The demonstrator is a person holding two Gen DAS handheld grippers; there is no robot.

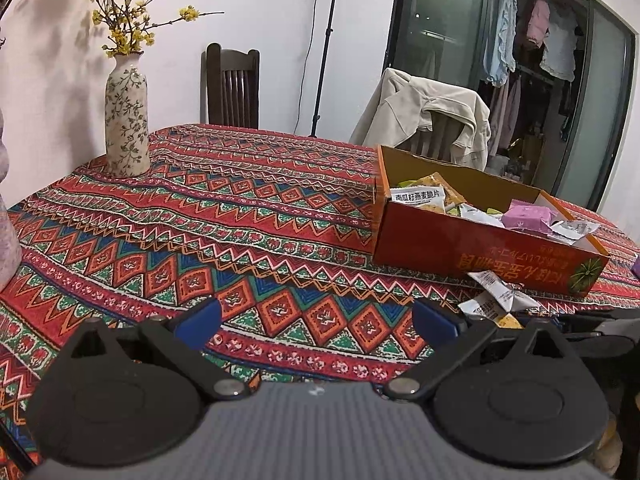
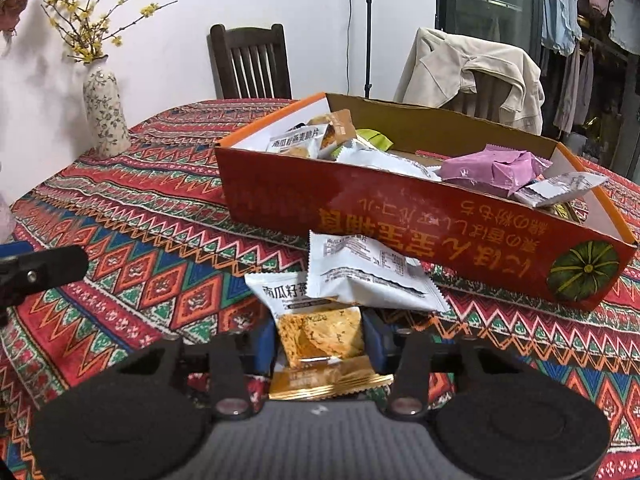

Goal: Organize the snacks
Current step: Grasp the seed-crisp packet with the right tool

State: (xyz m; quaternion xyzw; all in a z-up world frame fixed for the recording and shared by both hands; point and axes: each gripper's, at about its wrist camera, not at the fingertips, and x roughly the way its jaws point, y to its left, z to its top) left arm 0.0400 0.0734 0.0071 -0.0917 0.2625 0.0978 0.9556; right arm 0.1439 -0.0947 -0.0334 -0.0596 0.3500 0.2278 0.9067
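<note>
Two snack packets lie on the table (image 2: 132, 216) in front of the red cardboard box (image 2: 400, 224). One is a white-topped crisp packet (image 2: 316, 332) with a clear window showing speckled orange crisps, a gold crimped lower edge and black characters of which 南瓜籽 can be read. The other is a white foil packet (image 2: 360, 276), face down, with fine printed text too small to read, its far edge tucked against the box wall.

The right gripper (image 2: 318, 344) has its blue-padded jaws narrowed onto the crisp packet, the pads pressing its two sides. The left gripper (image 1: 316, 316) hangs over bare cloth with its jaws wide and nothing between them; the same two packets sit just to its right.

The box is one shallow open tray of corrugated card, glossy red outside with gold characters upside down to the camera and a green pumpkin picture at one corner. Inside it lies a loose heap: a packet labelled 南瓜籽燕麦脆片 (image 1: 418, 196), a crinkled pink-purple wrapper (image 2: 492, 170), a lime-green packet (image 2: 374, 140), and several white ones.

The tablecloth is woven in red, blue, green and orange zigzags and diamonds. One floral ceramic vase (image 1: 126, 120) holds yellow-blossom twigs. Two chairs stand behind the table, one (image 2: 250, 62) of dark slatted wood, one draped with a beige jacket (image 2: 472, 72).
</note>
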